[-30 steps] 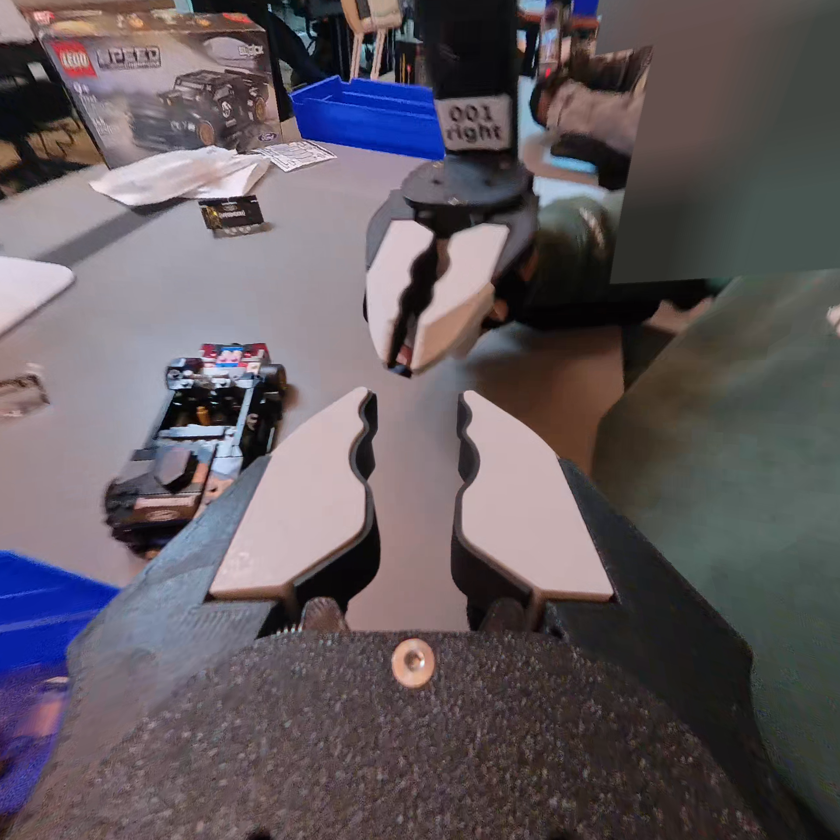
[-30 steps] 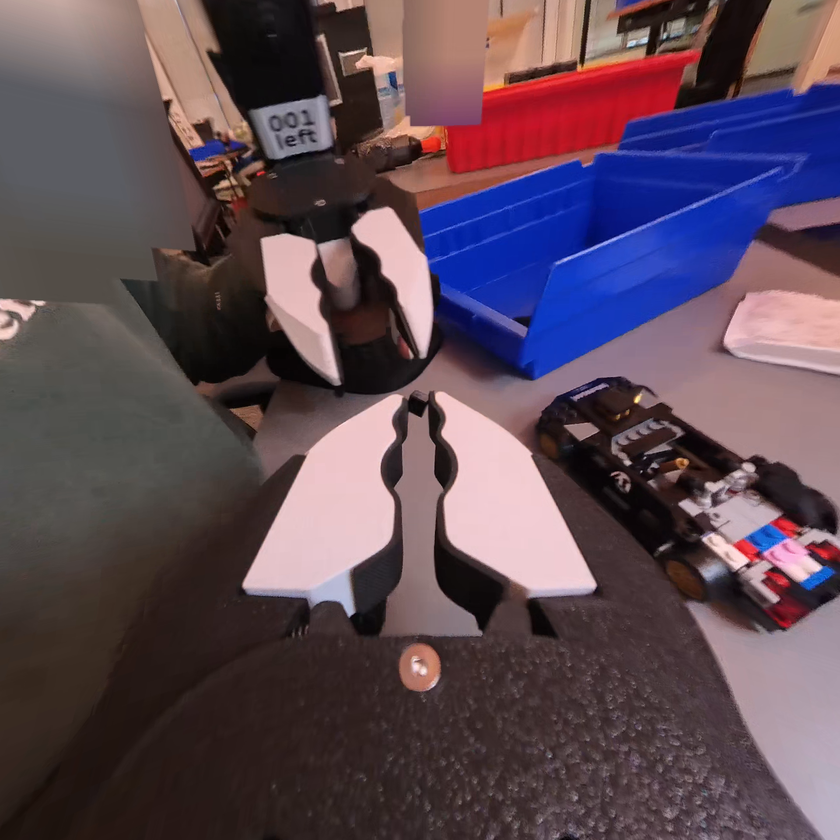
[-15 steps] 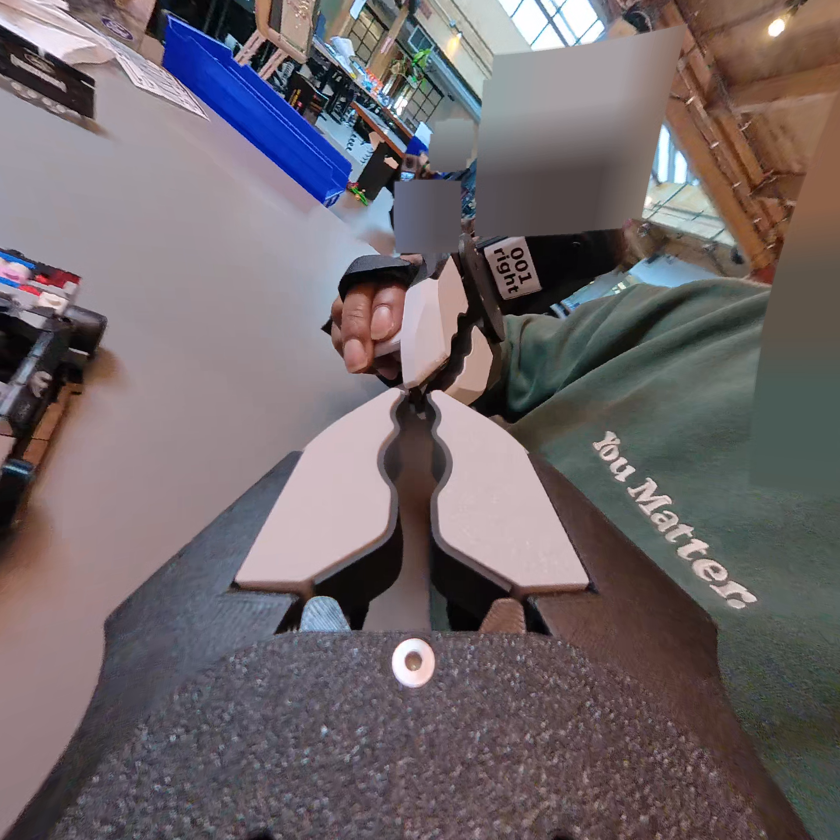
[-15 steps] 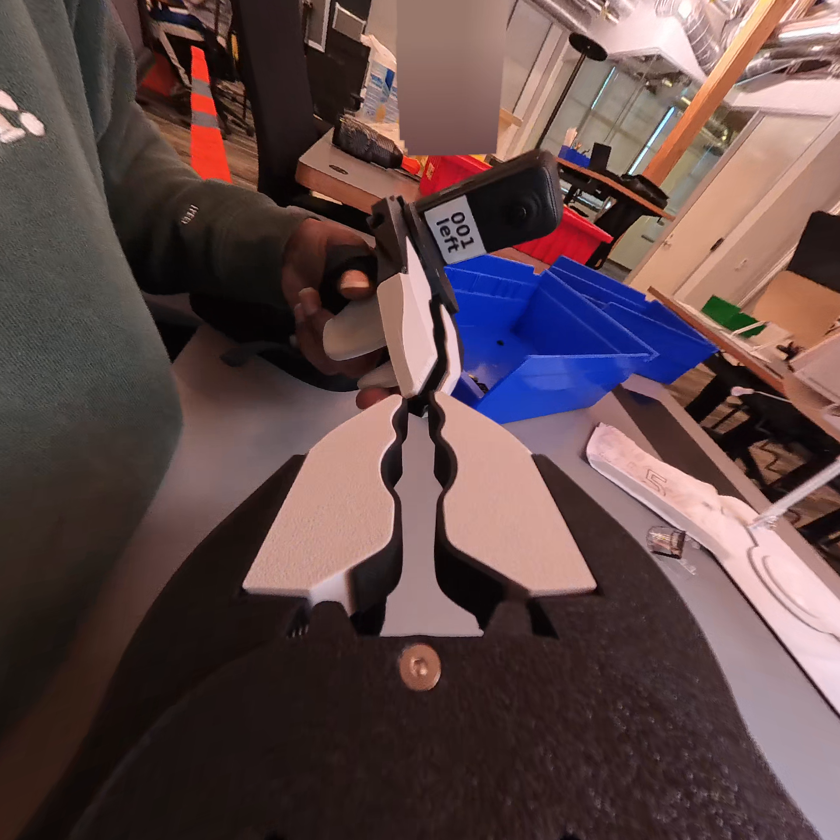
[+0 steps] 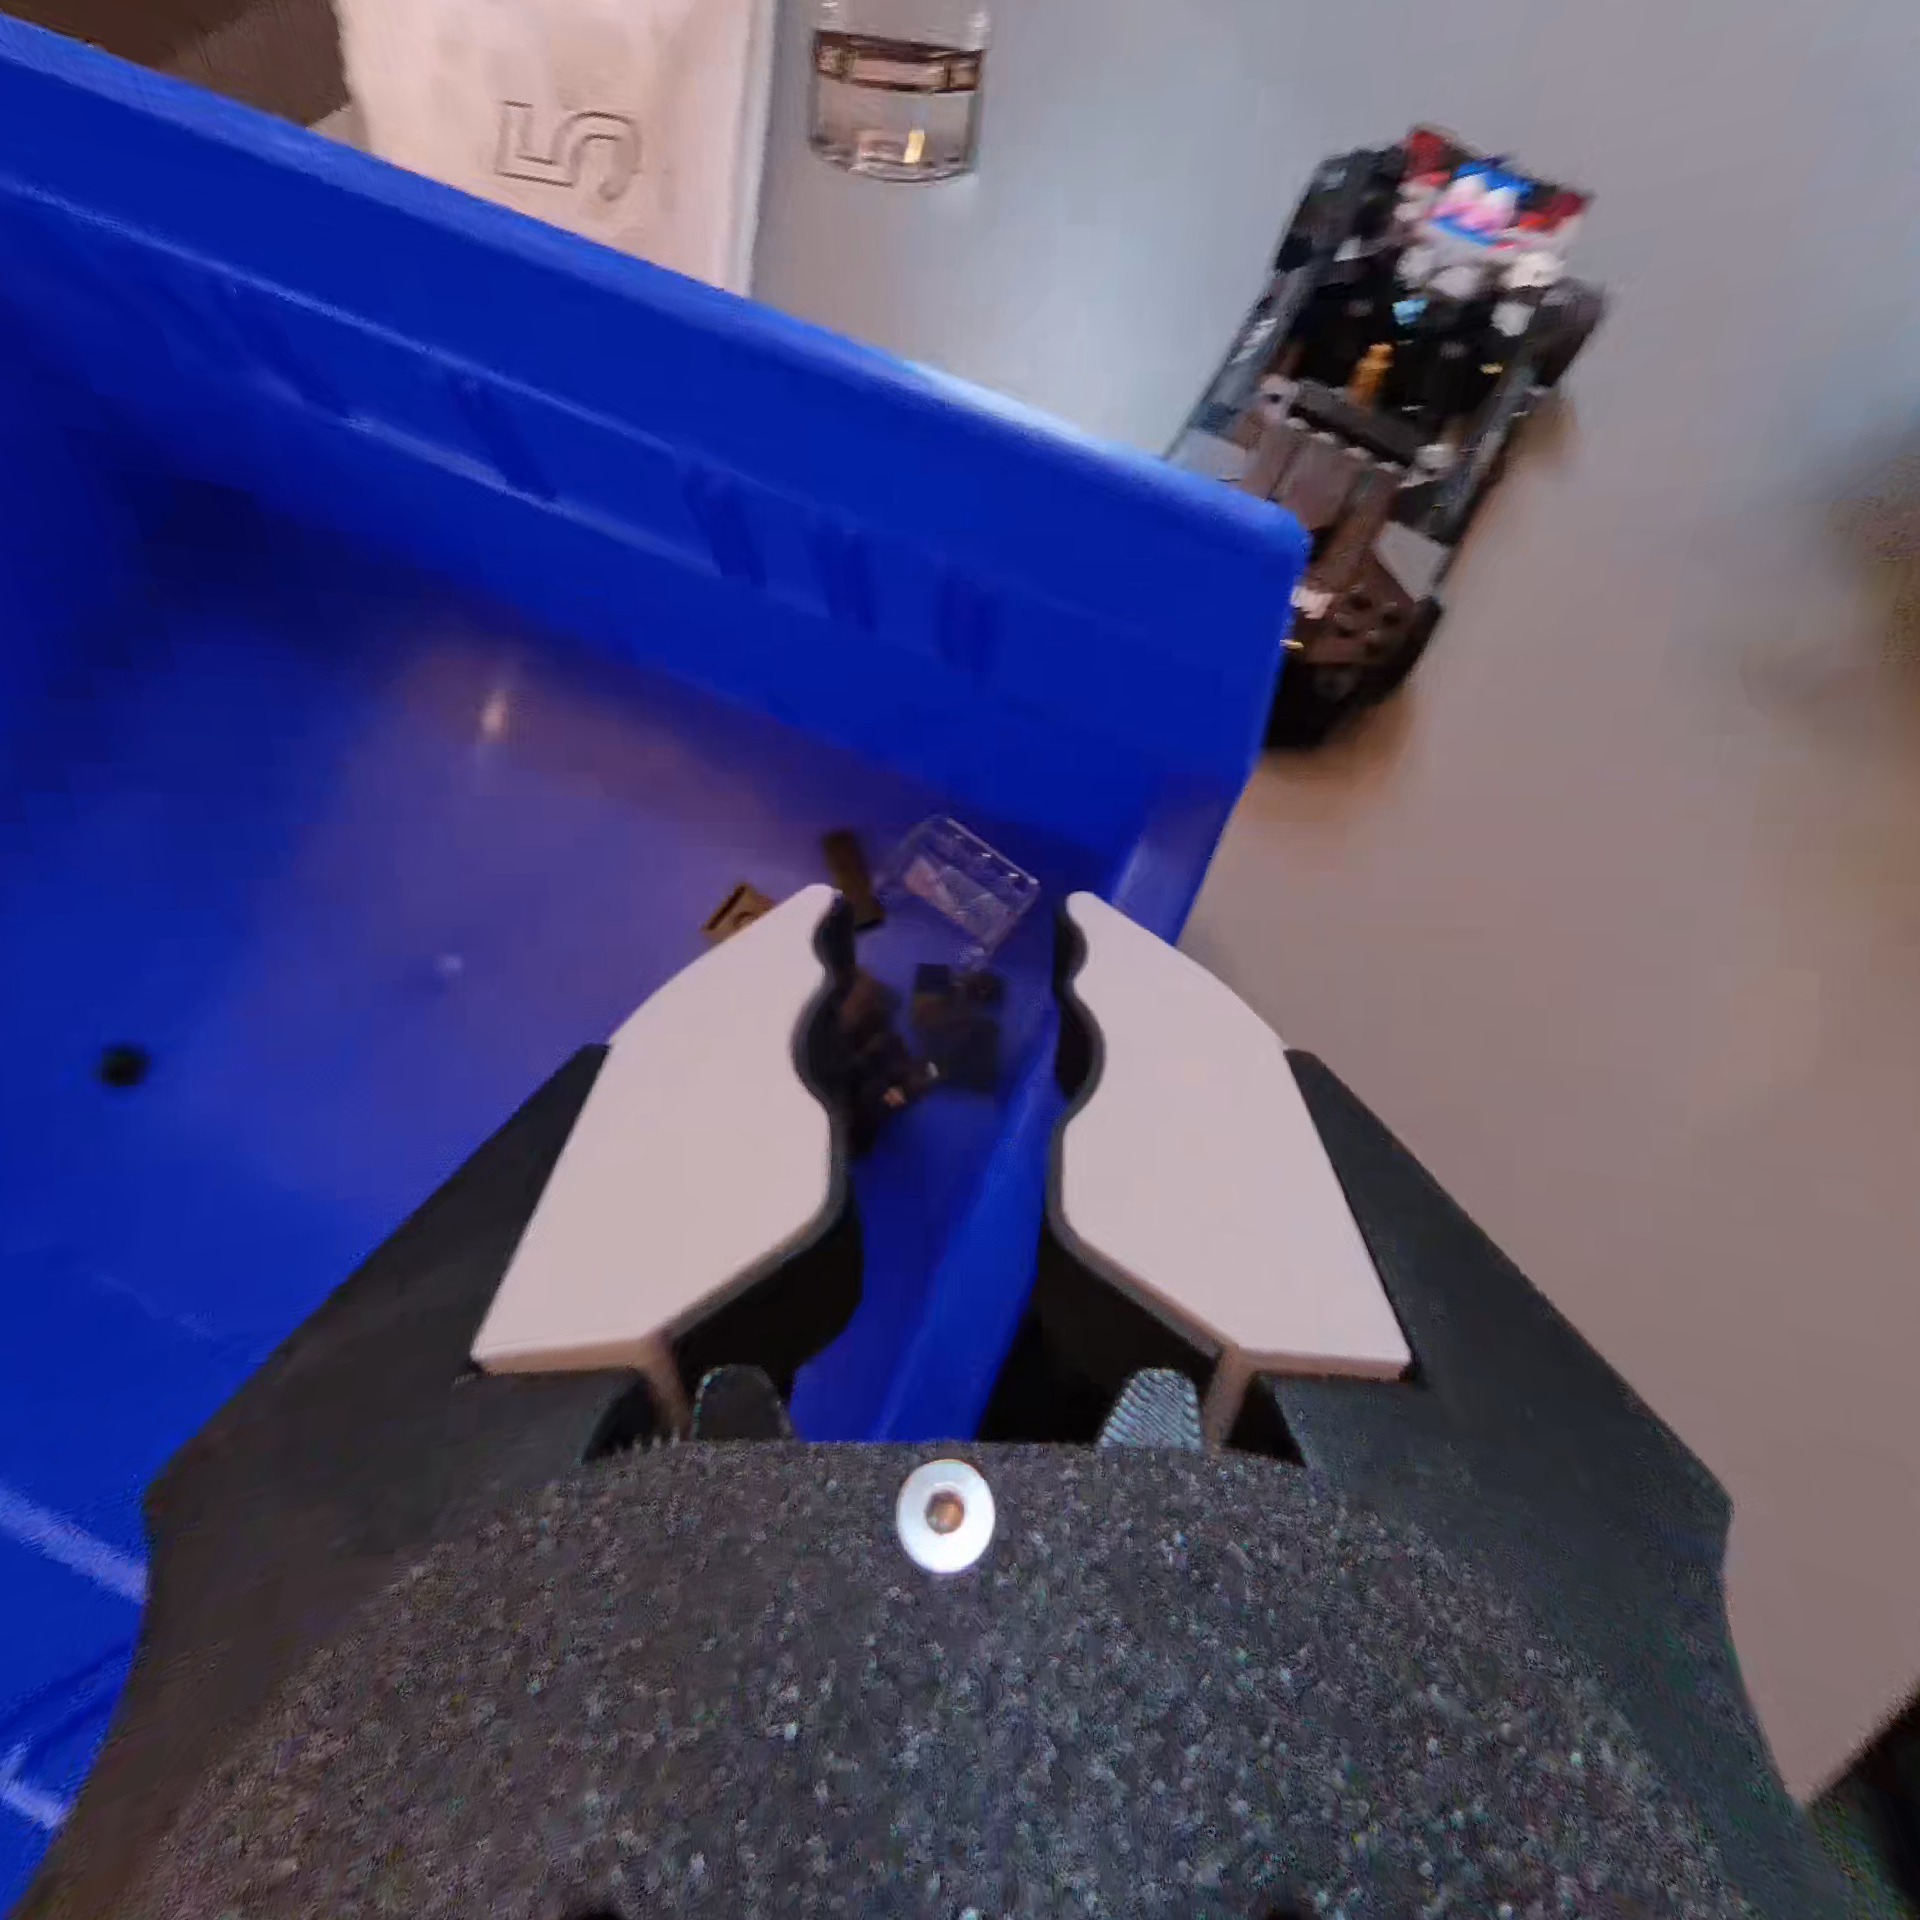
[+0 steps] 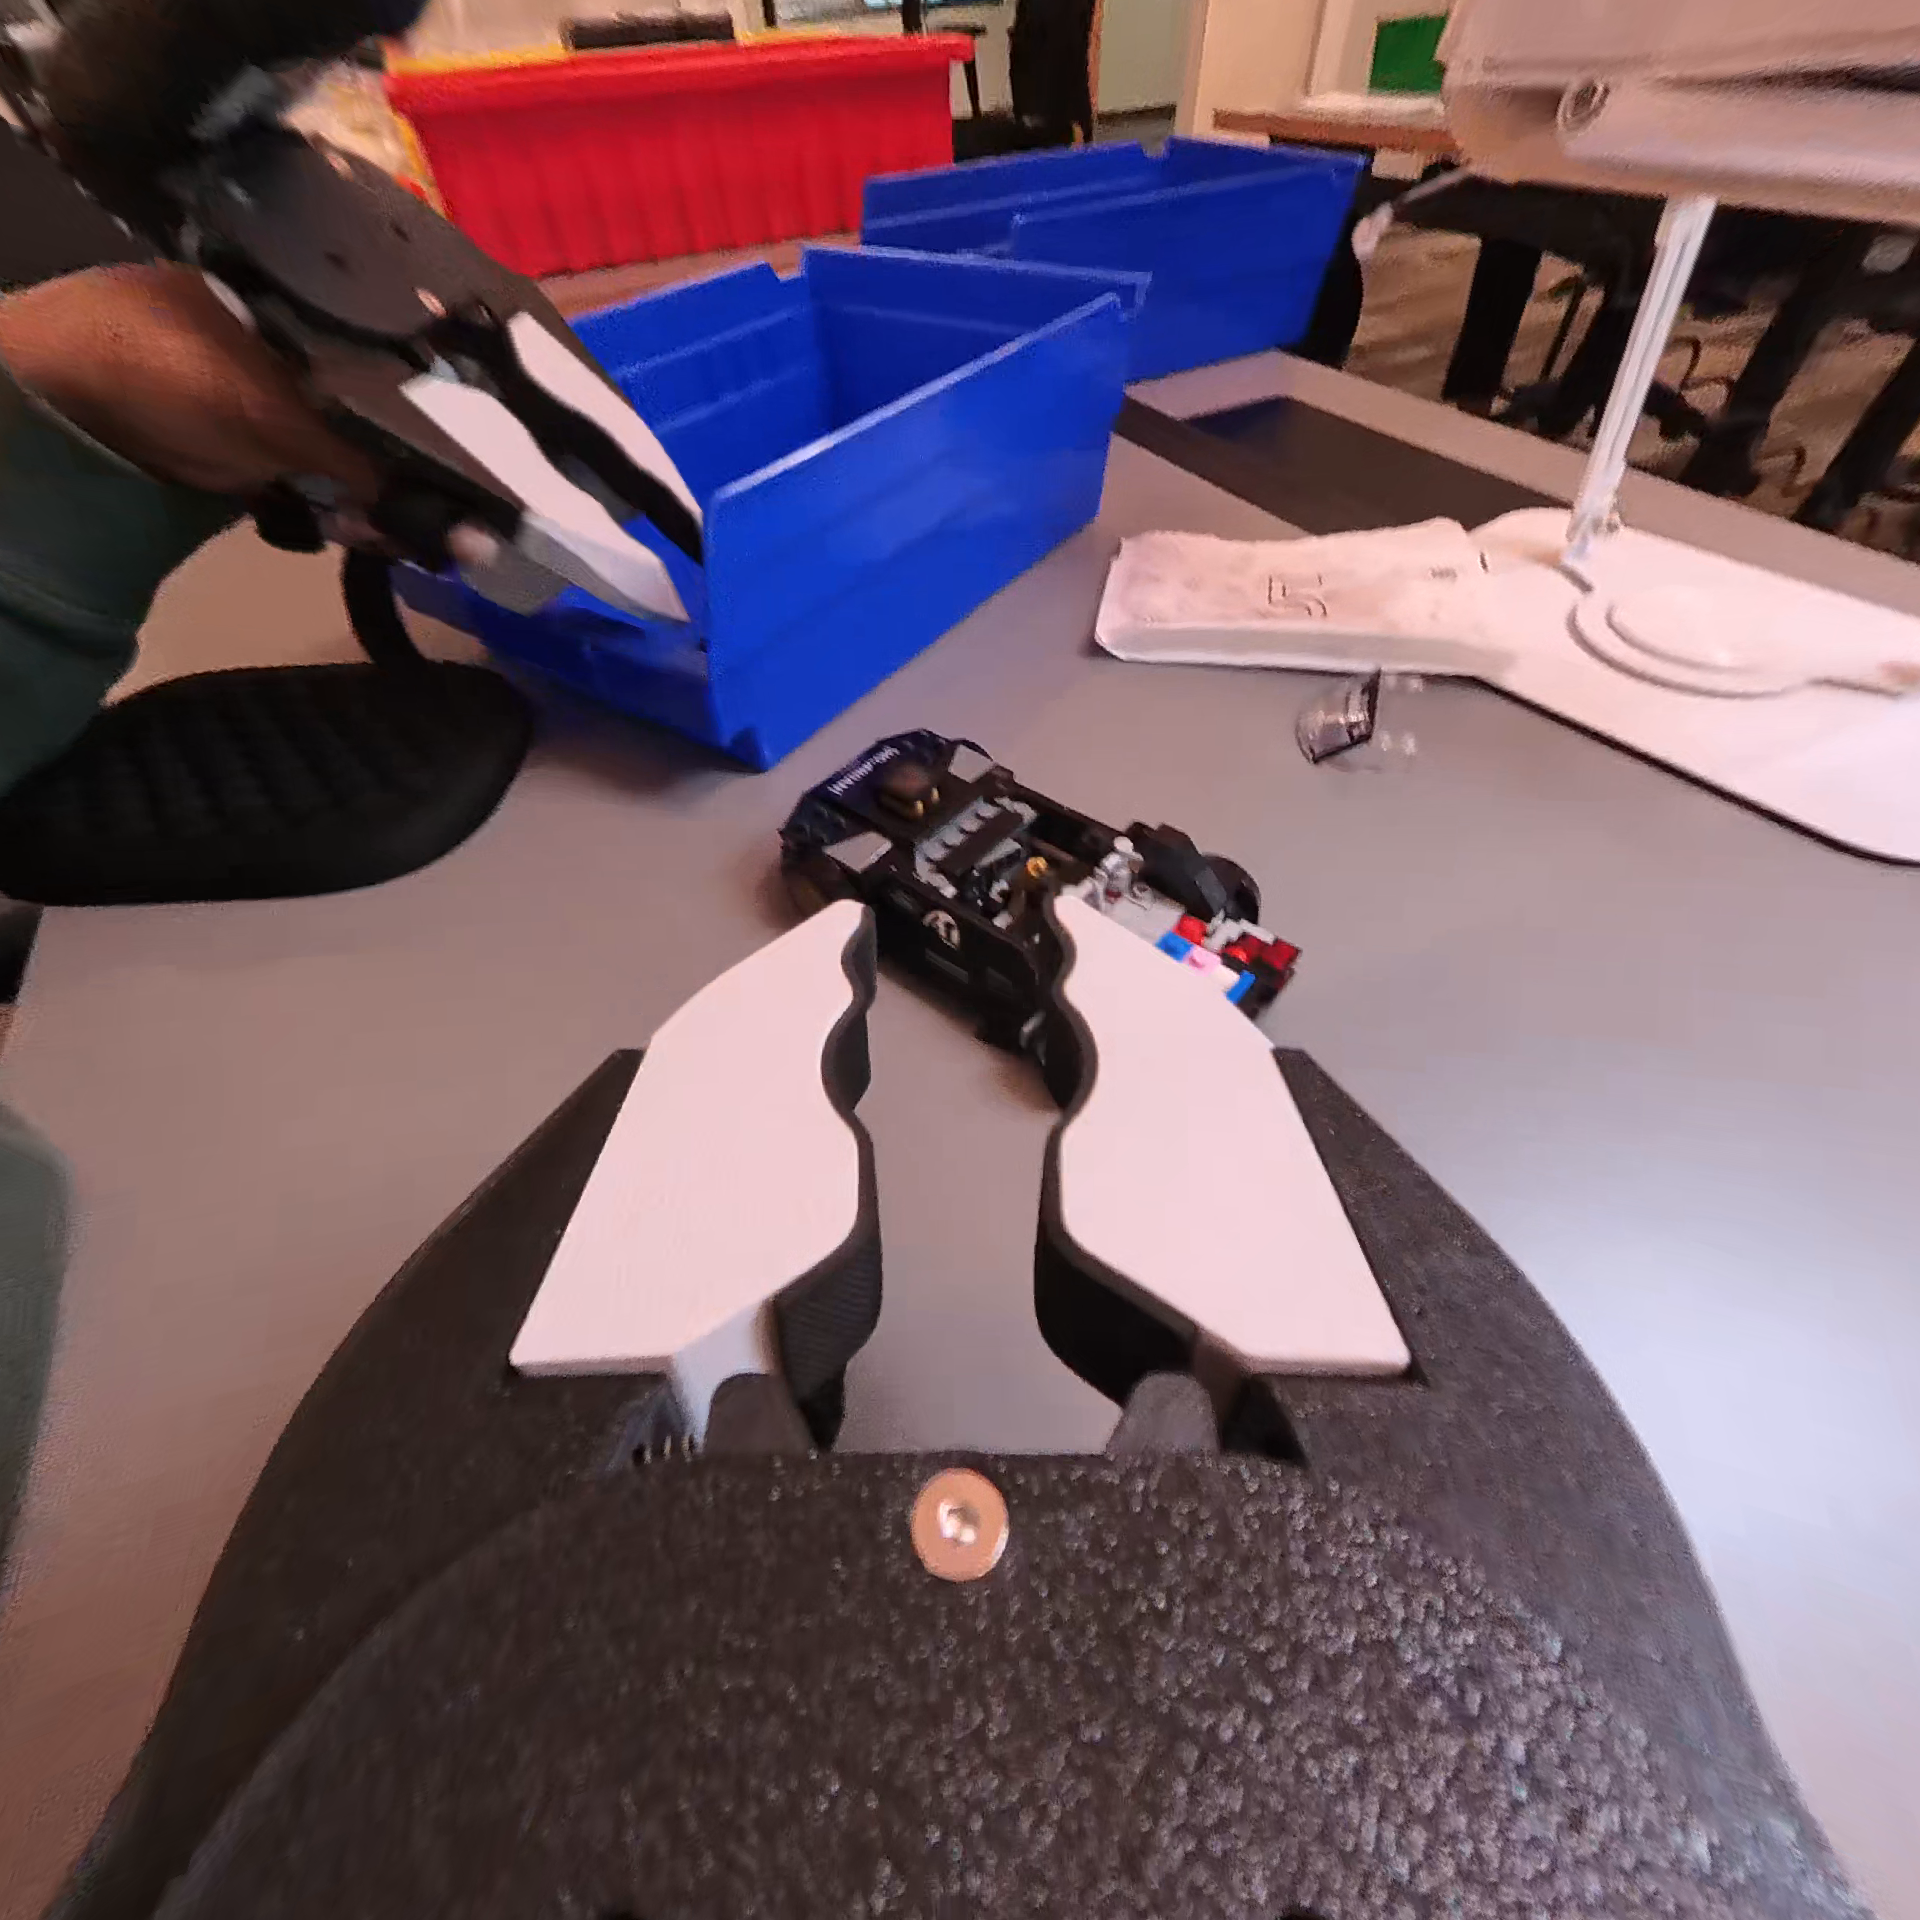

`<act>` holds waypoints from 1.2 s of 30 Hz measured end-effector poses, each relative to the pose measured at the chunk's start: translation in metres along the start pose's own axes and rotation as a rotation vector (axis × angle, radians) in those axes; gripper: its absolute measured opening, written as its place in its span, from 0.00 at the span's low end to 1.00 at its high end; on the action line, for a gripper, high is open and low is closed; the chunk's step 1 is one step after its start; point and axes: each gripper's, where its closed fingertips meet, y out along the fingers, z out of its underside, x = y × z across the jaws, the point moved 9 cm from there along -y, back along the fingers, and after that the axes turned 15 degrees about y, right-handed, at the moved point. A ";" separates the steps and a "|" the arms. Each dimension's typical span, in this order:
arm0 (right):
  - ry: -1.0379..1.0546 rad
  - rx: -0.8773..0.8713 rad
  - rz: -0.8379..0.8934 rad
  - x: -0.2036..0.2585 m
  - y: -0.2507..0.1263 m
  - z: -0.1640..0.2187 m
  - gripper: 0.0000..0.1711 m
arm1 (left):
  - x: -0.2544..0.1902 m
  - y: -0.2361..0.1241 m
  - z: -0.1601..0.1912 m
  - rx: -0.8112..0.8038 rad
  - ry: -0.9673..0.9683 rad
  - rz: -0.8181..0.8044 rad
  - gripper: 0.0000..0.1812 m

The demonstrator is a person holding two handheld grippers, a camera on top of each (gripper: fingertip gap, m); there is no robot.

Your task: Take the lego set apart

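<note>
Left wrist view: the left tool (image 5: 940,925), pinched on a small piece with the right tool half a second ago, now hangs spread and empty over the blue bin (image 5: 727,582), above loose pieces (image 5: 935,1023); that piece is judged dropped.

Right wrist view: the right tool (image 6: 956,920) is apart, empty, just short of the lego car (image 6: 1023,873) beside the bin.

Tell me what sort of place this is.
Probably a shared workshop or lab: a grey table with blue parts bins, a red bin behind, and more desks and chair legs beyond.
</note>
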 end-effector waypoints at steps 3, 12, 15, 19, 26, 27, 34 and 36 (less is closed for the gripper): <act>0.001 0.036 0.027 -0.006 0.004 0.005 0.19 | 0.000 -0.003 0.001 -0.016 0.017 0.029 0.33; -0.062 0.176 0.082 -0.021 0.020 0.013 0.19 | -0.032 -0.014 -0.034 -0.303 0.205 0.010 0.22; -0.151 0.240 0.082 -0.025 0.031 0.011 0.19 | -0.053 -0.002 -0.050 -0.324 0.276 0.083 0.18; -0.265 0.325 0.054 -0.023 0.044 0.006 0.17 | -0.074 0.022 -0.061 -0.279 0.331 0.125 0.20; -0.390 0.441 -0.060 -0.025 0.056 -0.002 0.15 | -0.085 0.042 -0.059 -0.277 0.349 0.122 0.22; -0.386 0.452 -0.086 -0.026 0.056 -0.005 0.14 | -0.085 0.043 -0.061 -0.272 0.356 0.114 0.22; -0.419 0.592 -0.250 -0.045 0.065 -0.023 0.09 | -0.085 0.068 -0.099 -0.084 0.432 0.078 0.34; -0.426 0.623 -0.295 -0.047 0.068 -0.026 0.09 | -0.088 0.078 -0.112 -0.045 0.462 0.068 0.39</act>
